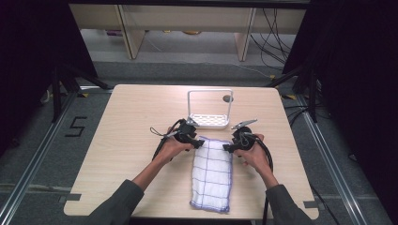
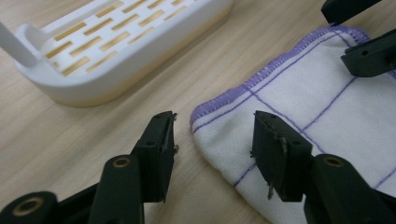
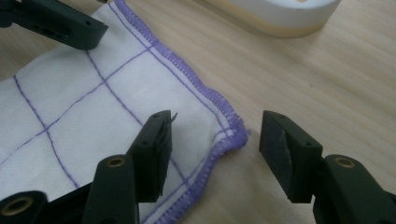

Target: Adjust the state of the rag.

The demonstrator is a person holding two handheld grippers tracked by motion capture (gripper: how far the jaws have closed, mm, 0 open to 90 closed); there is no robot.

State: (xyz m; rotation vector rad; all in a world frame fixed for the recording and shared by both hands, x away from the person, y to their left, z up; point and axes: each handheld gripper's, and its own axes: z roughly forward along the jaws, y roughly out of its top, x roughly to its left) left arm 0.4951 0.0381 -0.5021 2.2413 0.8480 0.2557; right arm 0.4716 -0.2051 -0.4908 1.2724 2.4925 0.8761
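Two claws wide | left claw (image 2: 212, 140); right claw (image 3: 215, 140) | each straddles a cloth (image 1: 212, 174) corner

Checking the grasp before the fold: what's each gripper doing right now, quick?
Left gripper: open, jaws astride a far corner of the cloth, not gripping.
Right gripper: open, astride the other far corner, not gripping.

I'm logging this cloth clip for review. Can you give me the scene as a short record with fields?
surface: wooden table
cloth: white cloth with purple grid lines, folded, lying flat
rack: white slotted tray with upright frame, beyond the cloth
left gripper: open, jaws straddling the cloth's far left corner
right gripper: open, jaws straddling the far right corner
held: nothing gripped yet
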